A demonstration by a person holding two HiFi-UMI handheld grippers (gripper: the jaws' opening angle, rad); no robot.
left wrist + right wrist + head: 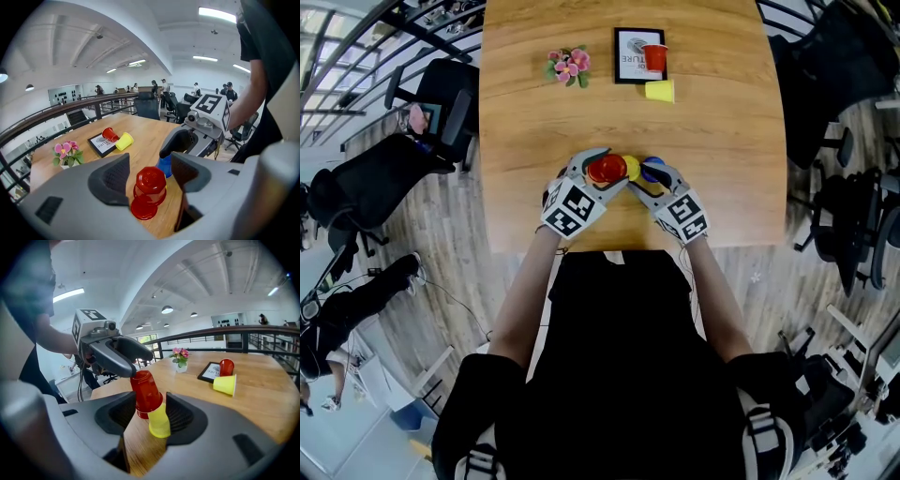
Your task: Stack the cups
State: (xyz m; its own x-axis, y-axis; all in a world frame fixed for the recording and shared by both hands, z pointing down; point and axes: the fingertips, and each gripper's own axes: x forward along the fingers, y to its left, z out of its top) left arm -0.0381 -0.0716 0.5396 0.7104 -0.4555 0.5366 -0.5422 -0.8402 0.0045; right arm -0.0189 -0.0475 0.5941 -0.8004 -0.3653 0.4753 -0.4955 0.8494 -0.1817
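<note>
A short stack of cups hangs tilted over the wooden table [722, 141] near its front edge. A red cup [607, 170] caps a yellow cup [631, 167], and a blue cup [652, 170] sits at the right end. My right gripper [147, 417] is shut on the stack, and the yellow cup [159, 422] and red cup [146, 389] lie between its pads. My left gripper [150, 174] is open around the red cup [150, 184] without pressing on it. The blue cup [164, 166] shows behind it. A second red rim [143, 208] lies below.
At the back of the table a red cup [654, 56] stands on a black-framed card [627, 54], with a yellow cup [660, 90] on its side beside it. A small pot of pink flowers [568, 66] stands to the left. Office chairs [441, 103] flank the table.
</note>
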